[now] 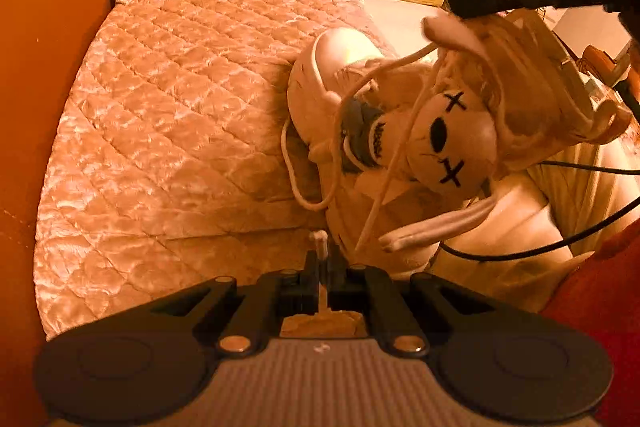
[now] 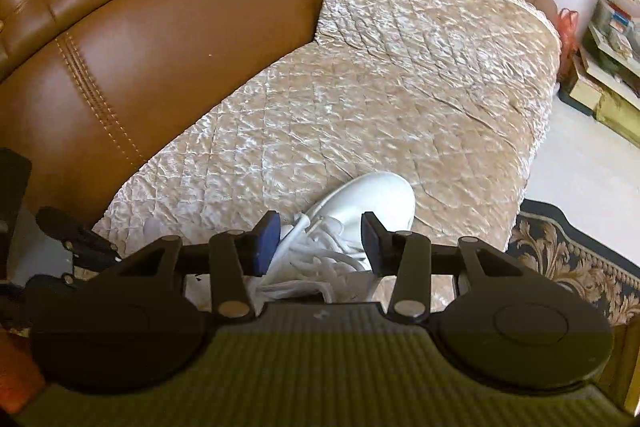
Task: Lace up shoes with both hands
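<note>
The shoe (image 2: pixel 360 203) lies on the quilt (image 2: pixel 400 107) over the sofa seat, toe pointing away from me, so both tools can reach its laces from above. My left tool (image 1: pixel 323 251) is pinched tight on a lace (image 1: pixel 319 239) end near the shoe's heel side, keeping it taut. My right tool (image 2: pixel 320 239) stands half wide over the shoe's lacing, gripping nothing, ready to take a strand.

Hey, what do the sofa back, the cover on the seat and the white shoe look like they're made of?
Sofa back: brown leather or faux leather, glossy, with button tufting and stitched seams. Seat cover: quilted fabric, probably crushed velvet, judging by its crinkled sheen and diamond stitching. White shoe: smooth toe, likely leather or synthetic, slightly shiny.
</note>
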